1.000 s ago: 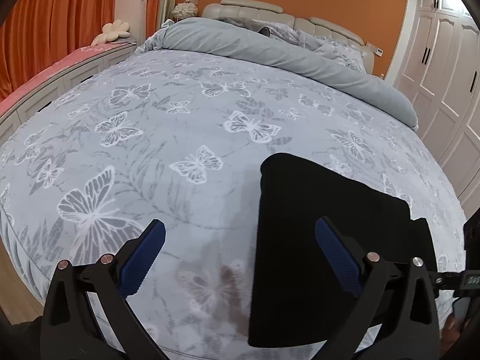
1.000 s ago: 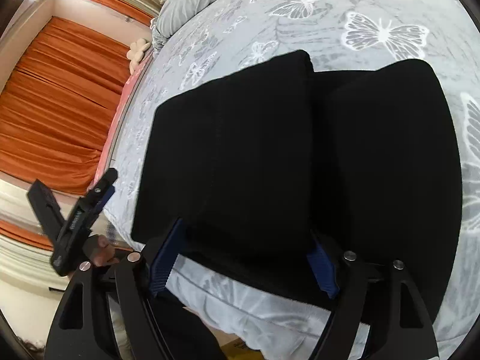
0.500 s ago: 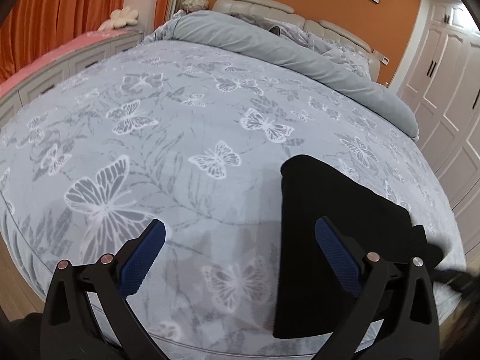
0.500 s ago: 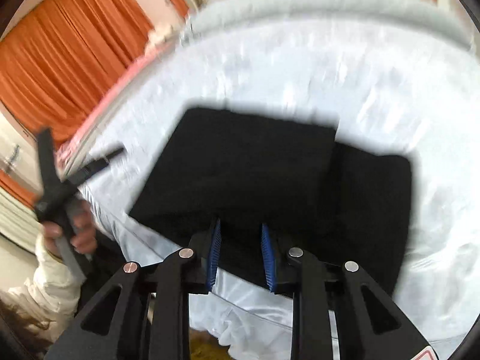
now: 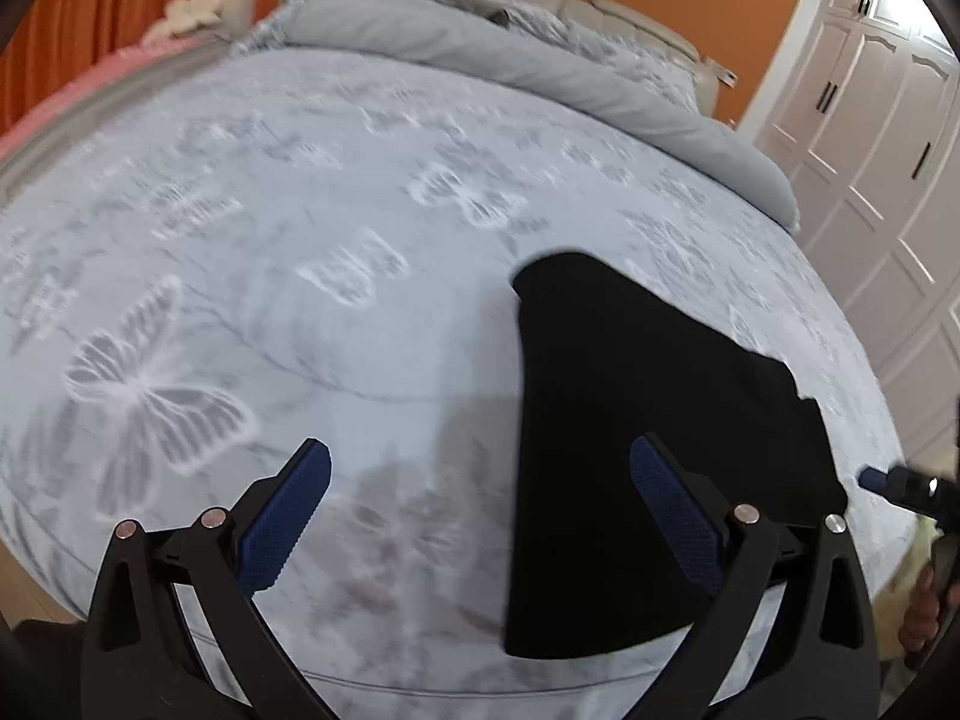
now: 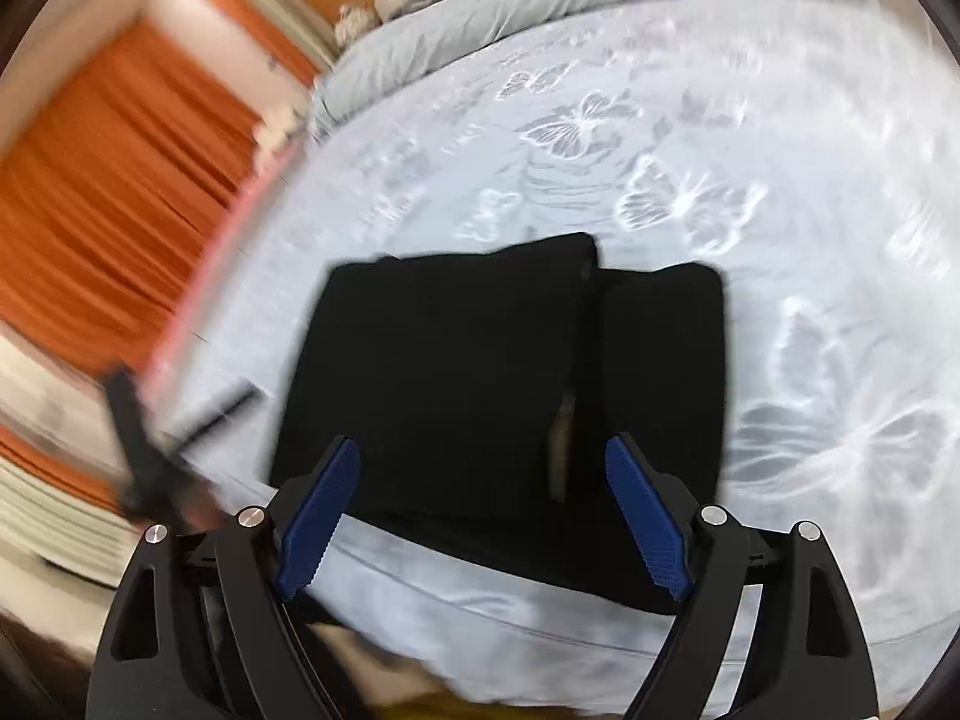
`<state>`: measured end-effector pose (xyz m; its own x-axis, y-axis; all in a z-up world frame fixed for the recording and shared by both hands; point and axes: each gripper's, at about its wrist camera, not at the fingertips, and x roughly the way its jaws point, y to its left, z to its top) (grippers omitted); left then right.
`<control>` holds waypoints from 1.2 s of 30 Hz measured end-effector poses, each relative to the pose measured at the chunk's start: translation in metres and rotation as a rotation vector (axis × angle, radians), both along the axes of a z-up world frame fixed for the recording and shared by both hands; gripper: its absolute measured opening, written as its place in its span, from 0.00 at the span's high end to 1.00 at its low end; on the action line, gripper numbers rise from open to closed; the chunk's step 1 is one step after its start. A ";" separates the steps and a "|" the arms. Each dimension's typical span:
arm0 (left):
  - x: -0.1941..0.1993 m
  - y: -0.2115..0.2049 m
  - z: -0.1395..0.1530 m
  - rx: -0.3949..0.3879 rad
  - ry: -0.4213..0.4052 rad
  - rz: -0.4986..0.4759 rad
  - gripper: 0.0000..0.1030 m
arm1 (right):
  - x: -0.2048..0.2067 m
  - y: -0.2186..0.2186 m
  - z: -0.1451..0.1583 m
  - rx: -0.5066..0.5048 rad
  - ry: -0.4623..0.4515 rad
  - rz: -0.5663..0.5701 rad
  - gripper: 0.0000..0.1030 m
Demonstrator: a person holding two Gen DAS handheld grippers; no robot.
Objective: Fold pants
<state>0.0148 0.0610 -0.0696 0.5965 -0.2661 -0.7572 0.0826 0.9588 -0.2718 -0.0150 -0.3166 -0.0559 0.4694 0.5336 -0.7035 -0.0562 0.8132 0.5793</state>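
Note:
Black folded pants [image 5: 648, 450] lie flat near the front edge of the bed, right of centre in the left wrist view. In the right wrist view the pants [image 6: 468, 372] show as a stacked fold, with a narrower layer on the right. My left gripper [image 5: 480, 510] is open and empty, above the bed just left of the pants. My right gripper [image 6: 483, 510] is open and empty, just above the pants' near edge. The right gripper's tip also shows at the right edge of the left wrist view [image 5: 900, 486].
The bed has a grey butterfly-print cover [image 5: 300, 240] with a rolled grey duvet [image 5: 540, 66] at the head. Orange curtains [image 6: 108, 168] hang at the left. White wardrobe doors [image 5: 888, 120] stand at the right. The bed's front edge [image 6: 540, 636] is just below the grippers.
My right gripper went from nearly shut to wide open and pulled back a little from the pants. My left gripper stayed open and drifted slightly. The pants lie still.

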 end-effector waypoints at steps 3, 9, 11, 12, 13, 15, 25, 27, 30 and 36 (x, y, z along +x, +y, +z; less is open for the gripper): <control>0.005 -0.009 -0.011 -0.035 0.066 -0.045 0.05 | 0.020 0.011 -0.019 -0.002 0.095 -0.005 0.19; 0.021 -0.025 -0.054 -0.258 0.311 -0.140 0.30 | 0.033 0.059 -0.040 -0.185 0.112 0.015 0.80; 0.025 -0.029 -0.050 -0.253 0.299 -0.155 0.54 | 0.033 0.061 -0.022 -0.113 0.064 -0.005 0.86; 0.026 -0.030 -0.043 -0.250 0.290 -0.163 0.56 | 0.030 0.058 -0.008 -0.112 0.015 -0.013 0.86; 0.024 -0.031 -0.030 -0.261 0.273 -0.180 0.56 | 0.025 0.056 0.004 -0.099 -0.018 -0.020 0.86; 0.012 -0.034 -0.003 -0.261 0.201 -0.223 0.49 | 0.005 0.047 0.034 -0.112 -0.099 -0.034 0.86; 0.008 -0.034 -0.020 -0.126 0.174 -0.111 0.06 | -0.017 -0.019 -0.013 -0.298 -0.006 -0.199 0.10; 0.020 -0.033 -0.032 -0.193 0.246 -0.100 0.06 | -0.011 -0.027 -0.017 -0.283 0.006 -0.239 0.08; 0.030 -0.037 -0.051 -0.244 0.315 -0.095 0.05 | 0.009 -0.027 -0.046 -0.160 0.141 -0.196 0.08; 0.039 -0.054 -0.044 -0.220 0.288 -0.188 0.60 | 0.029 0.019 -0.047 -0.202 0.121 -0.107 0.59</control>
